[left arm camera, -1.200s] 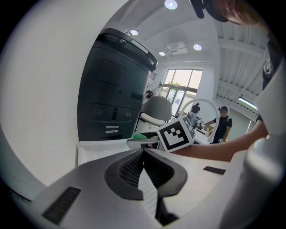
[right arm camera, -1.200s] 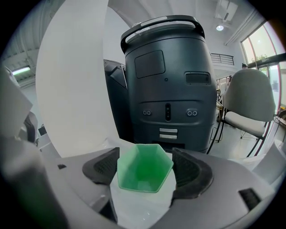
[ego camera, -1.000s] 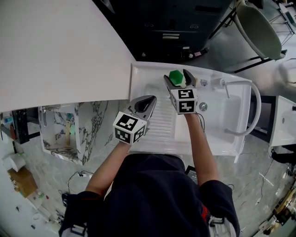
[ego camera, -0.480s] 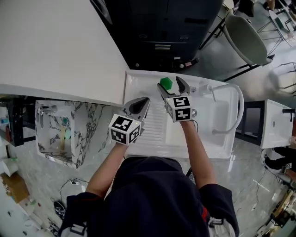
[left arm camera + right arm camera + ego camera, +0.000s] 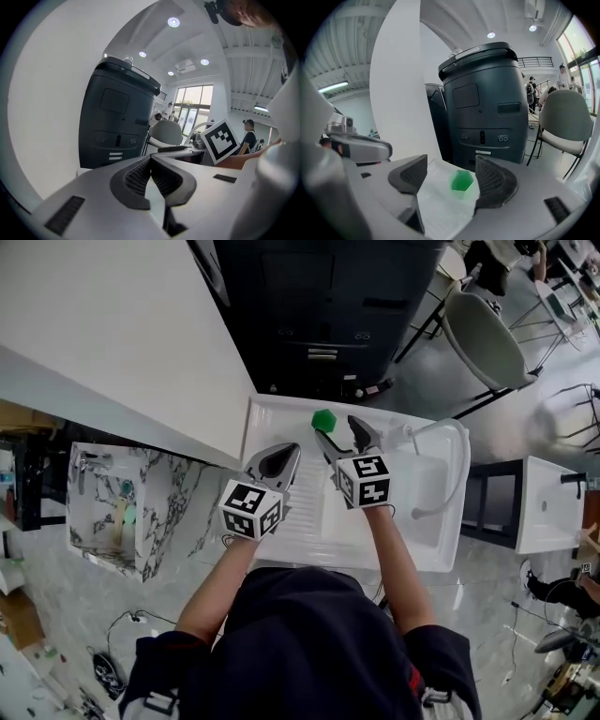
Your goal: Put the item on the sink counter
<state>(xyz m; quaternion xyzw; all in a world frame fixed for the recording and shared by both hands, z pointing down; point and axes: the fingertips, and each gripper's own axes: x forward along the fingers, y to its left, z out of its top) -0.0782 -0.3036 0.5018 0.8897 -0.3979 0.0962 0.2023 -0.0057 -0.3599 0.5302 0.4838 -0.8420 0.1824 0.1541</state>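
Observation:
A small green hexagonal cup point(image 5: 323, 420) point(image 5: 462, 180) stands by itself on the white sink counter point(image 5: 281, 418) near its far edge. My right gripper point(image 5: 343, 439) point(image 5: 449, 180) is open just behind it, jaws apart, the cup clear of both pads. My left gripper point(image 5: 278, 463) point(image 5: 151, 177) is shut with nothing in it, held over the ribbed drainboard point(image 5: 302, 493) to the left of the right one.
A basin point(image 5: 422, 484) with a curved white faucet point(image 5: 450, 465) lies to the right. A dark grey machine point(image 5: 319, 306) point(image 5: 485, 108) stands beyond the counter, a white wall panel point(image 5: 103, 334) to the left, a chair point(image 5: 483, 338) at the far right.
The right gripper has let go of the green cup and drawn back a little; the cup now stands free on the counter. The left gripper stays shut.

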